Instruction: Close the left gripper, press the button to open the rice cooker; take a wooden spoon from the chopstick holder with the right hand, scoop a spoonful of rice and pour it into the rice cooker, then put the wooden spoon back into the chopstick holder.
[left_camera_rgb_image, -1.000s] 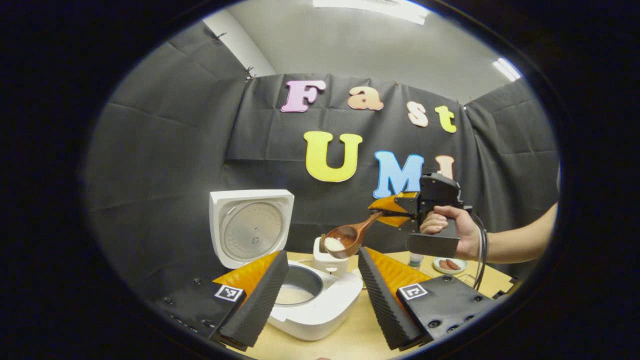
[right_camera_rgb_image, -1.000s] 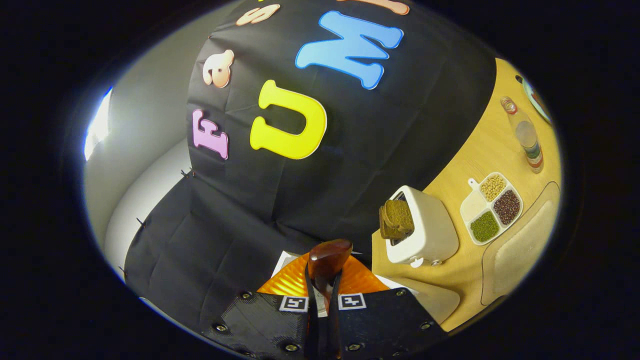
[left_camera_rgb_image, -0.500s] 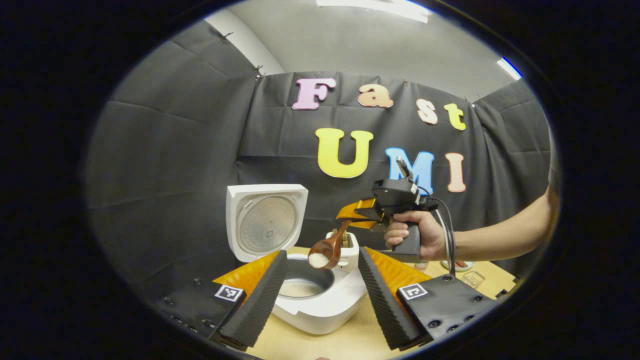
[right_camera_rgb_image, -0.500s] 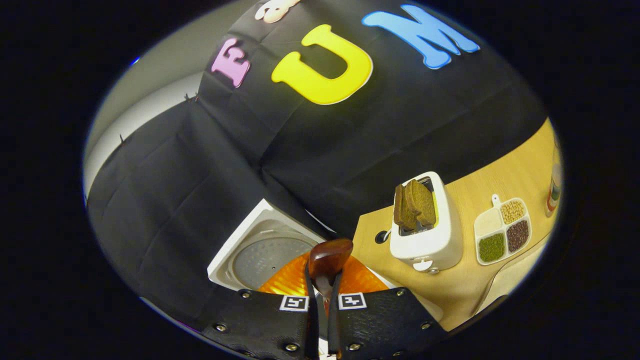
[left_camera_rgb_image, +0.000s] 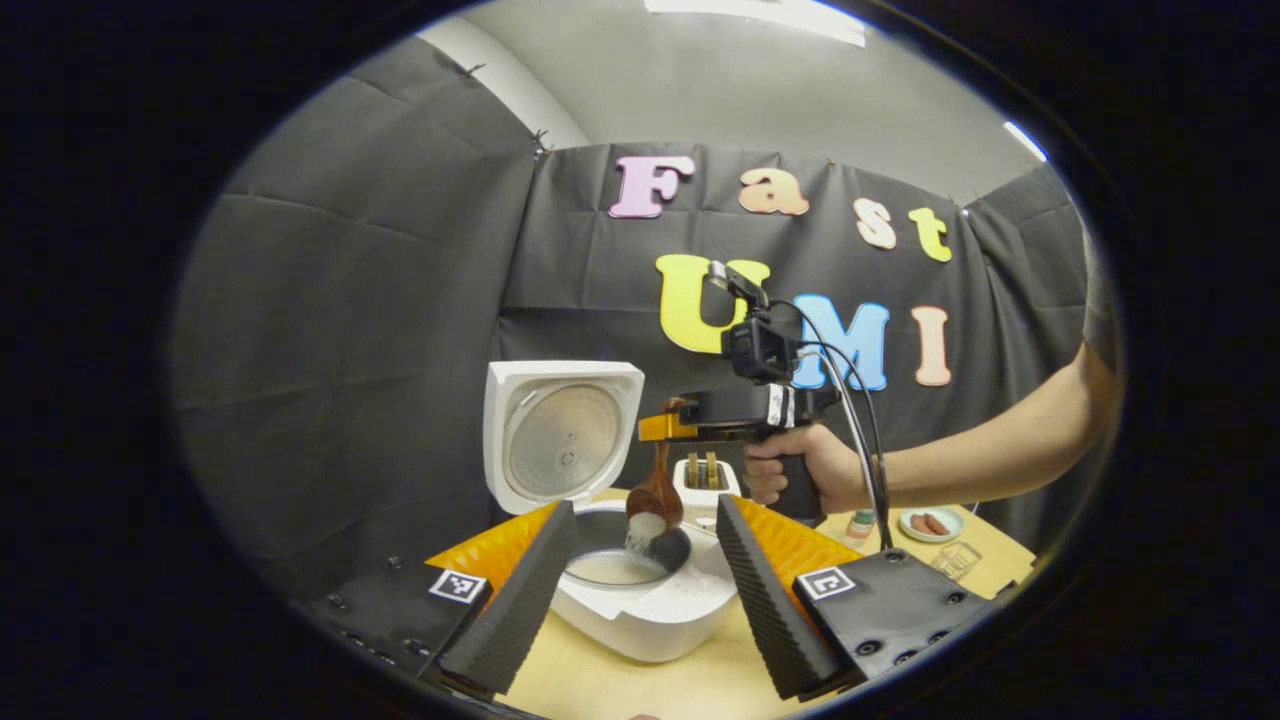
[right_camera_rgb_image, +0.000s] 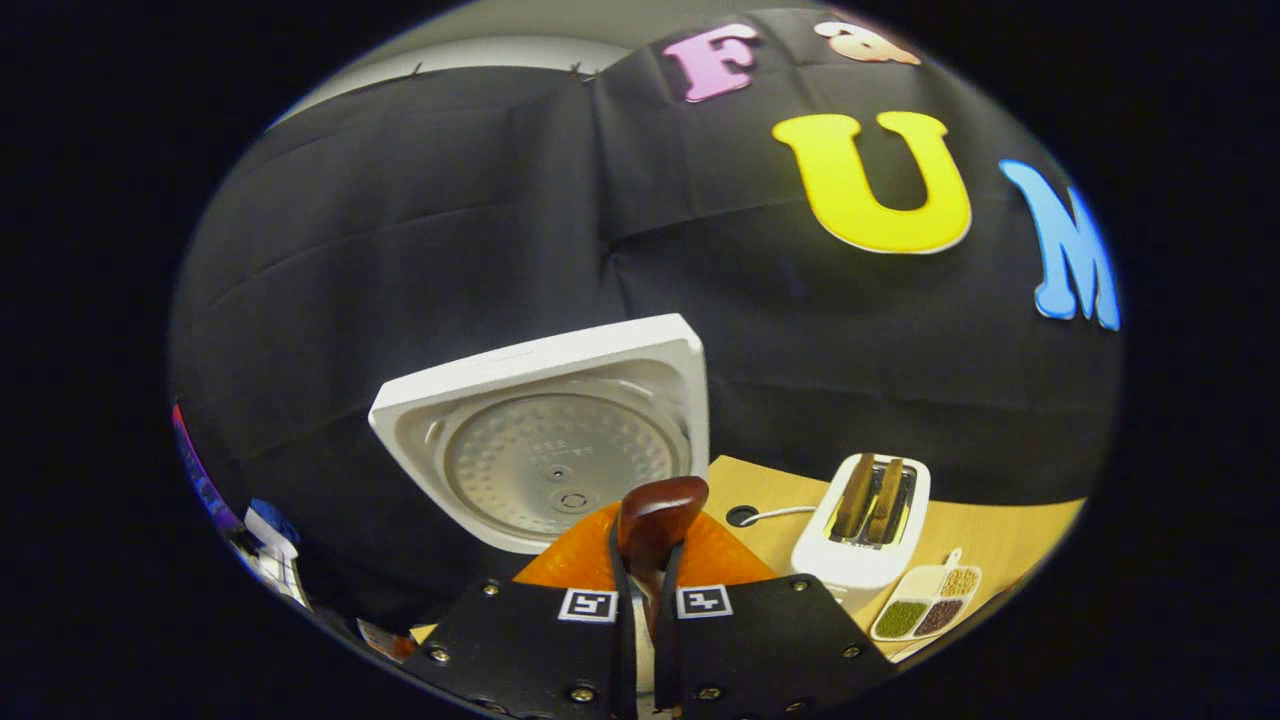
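Glossy brown wooden spoon (left_camera_rgb_image: 657, 492) tipping white rice (left_camera_rgb_image: 640, 531) into open white rice cooker (left_camera_rgb_image: 640, 600), seen from left gripper view; right gripper (right_camera_rgb_image: 641, 590) pinching spoon handle; left gripper (left_camera_rgb_image: 640, 570) spread apart. White toaster (right_camera_rgb_image: 862, 535) holding bread; no legible labels.

Wooden table (left_camera_rgb_image: 700, 680), well stocked.
On it I see the open cooker (left_camera_rgb_image: 640, 600), a toaster (right_camera_rgb_image: 862, 530), a divided grain tray (right_camera_rgb_image: 925, 605), a small plate (left_camera_rgb_image: 930, 522) and a bottle (left_camera_rgb_image: 860, 522).
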